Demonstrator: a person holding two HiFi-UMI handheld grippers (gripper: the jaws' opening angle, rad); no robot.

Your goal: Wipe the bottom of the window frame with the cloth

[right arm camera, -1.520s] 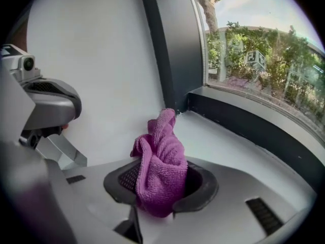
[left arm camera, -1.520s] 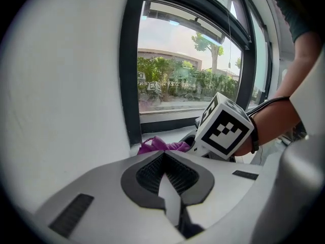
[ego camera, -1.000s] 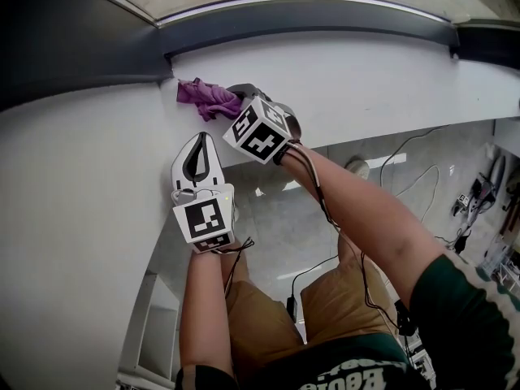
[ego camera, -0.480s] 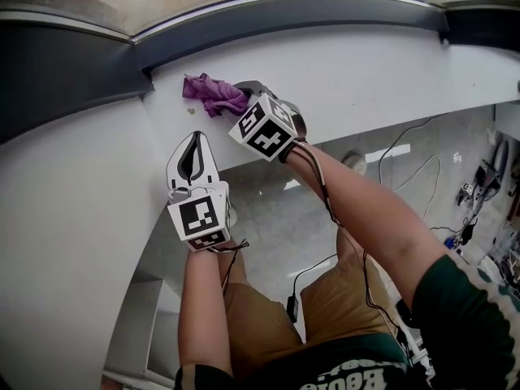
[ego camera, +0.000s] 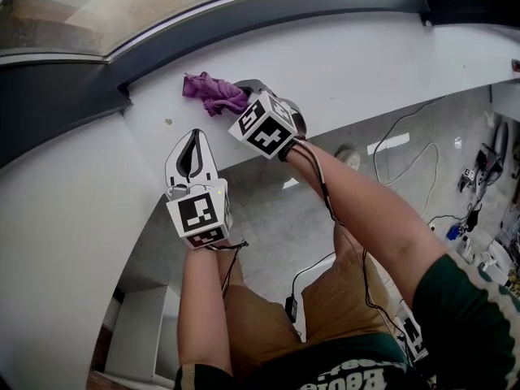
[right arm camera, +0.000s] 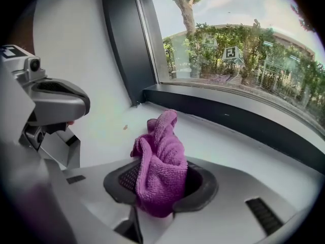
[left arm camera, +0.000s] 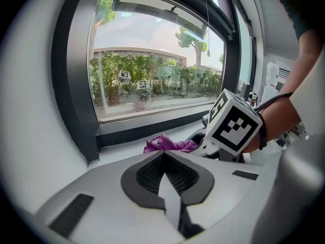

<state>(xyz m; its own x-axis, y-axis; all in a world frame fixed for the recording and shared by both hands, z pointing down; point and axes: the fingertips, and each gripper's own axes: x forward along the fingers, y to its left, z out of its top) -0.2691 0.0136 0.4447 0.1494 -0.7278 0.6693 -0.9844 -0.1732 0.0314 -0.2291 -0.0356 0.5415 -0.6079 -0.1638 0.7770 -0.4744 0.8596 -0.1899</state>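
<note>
A purple cloth [ego camera: 211, 93] [right arm camera: 160, 159] [left arm camera: 170, 145] is bunched on the white sill [ego camera: 349, 71], just short of the dark bottom window frame [ego camera: 268, 15] [right arm camera: 238, 118]. My right gripper [ego camera: 244, 92] [right arm camera: 161, 187] is shut on the cloth, which bulges out between its jaws toward the frame's left corner. My left gripper [ego camera: 192, 149] [left arm camera: 165, 179] hovers over the sill nearer its front edge, left of and behind the right one, shut with nothing in it.
The dark upright of the frame [right arm camera: 119, 44] stands at the left corner. A small brown speck [ego camera: 168, 122] [right arm camera: 125, 127] lies on the sill near the cloth. Below the sill edge, cables [ego camera: 406, 149] trail over the grey floor.
Both grippers hold nearly the same place, the cloth still at the frame's left corner. The head view has swung, so the sill and frame sit more to the left.
</note>
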